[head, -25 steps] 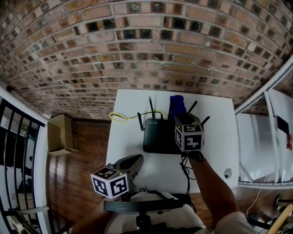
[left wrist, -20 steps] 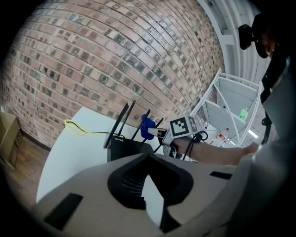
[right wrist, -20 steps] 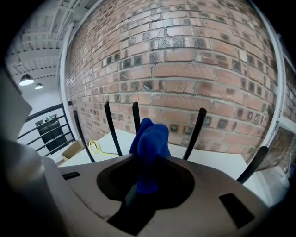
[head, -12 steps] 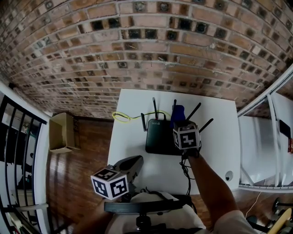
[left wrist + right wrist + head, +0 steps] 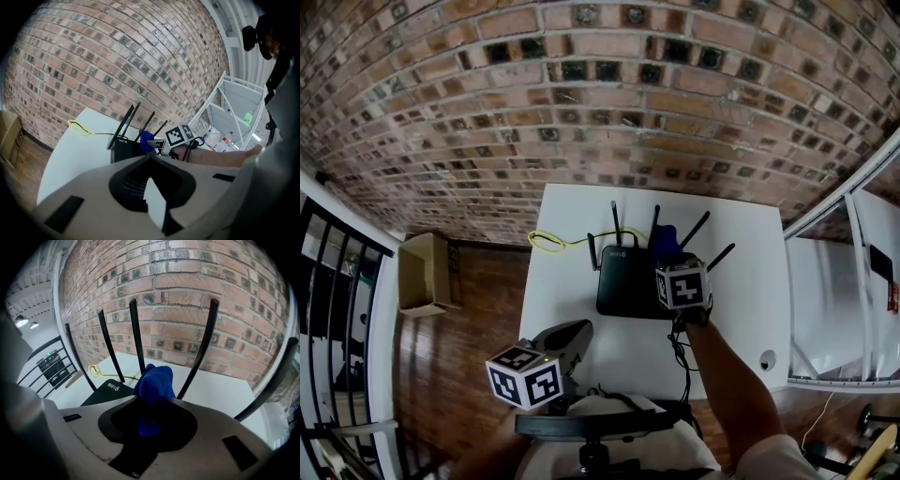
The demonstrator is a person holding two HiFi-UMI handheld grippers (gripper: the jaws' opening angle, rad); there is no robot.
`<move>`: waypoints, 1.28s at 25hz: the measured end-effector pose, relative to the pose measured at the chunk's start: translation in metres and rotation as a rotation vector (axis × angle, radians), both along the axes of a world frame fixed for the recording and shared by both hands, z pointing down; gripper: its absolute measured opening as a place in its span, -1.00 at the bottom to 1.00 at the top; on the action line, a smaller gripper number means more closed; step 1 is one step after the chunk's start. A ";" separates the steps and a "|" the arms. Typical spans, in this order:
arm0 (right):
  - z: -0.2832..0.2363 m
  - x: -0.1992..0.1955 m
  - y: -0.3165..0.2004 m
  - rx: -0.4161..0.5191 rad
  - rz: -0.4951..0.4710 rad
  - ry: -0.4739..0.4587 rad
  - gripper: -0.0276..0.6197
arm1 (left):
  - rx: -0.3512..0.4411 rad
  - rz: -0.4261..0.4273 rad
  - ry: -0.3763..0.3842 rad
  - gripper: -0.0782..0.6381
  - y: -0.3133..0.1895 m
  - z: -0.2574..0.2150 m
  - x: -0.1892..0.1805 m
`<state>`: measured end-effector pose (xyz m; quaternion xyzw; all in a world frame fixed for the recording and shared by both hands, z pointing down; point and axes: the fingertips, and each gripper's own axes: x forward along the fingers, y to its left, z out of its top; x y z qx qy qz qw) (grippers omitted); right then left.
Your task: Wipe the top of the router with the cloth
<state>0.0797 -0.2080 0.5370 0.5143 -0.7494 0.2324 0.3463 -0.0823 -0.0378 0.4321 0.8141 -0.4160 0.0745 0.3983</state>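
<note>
Right gripper view gives us the clearest read: the right tongs point(image 5: 151, 401) are pinching the blue cloth point(image 5: 154, 378), which bunches up out of them among the antennas. In the head view the router point(image 5: 628, 281) sits on the white surface point(image 5: 741, 281), near the middle of its far edge. The cloth is over the router's back right corner. We judge the wiping to be under way. We cannot tell how much of the black top has been covered. The left part, toward the label, looks like what remains. The left tongs point(image 5: 151, 158) are pressed together on nothing, hanging near the surface's near left corner, well apart from the router. The only writing we can read is the white "WIFI6" point(image 5: 112, 386) printed on the router's top. The marker cubes carry patterns only.
</note>
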 end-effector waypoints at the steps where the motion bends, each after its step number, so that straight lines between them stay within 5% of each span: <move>1: -0.009 -0.002 0.001 0.018 0.002 -0.014 -0.55 | 0.002 0.004 0.004 -0.70 -0.001 -0.001 0.001; 14: -0.060 -0.048 0.046 0.090 -0.050 -0.220 -0.55 | 0.005 0.066 0.020 -0.70 -0.001 0.000 0.014; 26: -0.151 -0.085 0.006 0.297 -0.050 -0.337 -0.55 | 0.004 0.068 0.019 -0.70 0.006 0.000 0.001; 32: -0.147 -0.082 -0.009 0.304 0.004 -0.322 -0.55 | 0.004 0.065 0.020 -0.70 0.007 -0.001 -0.006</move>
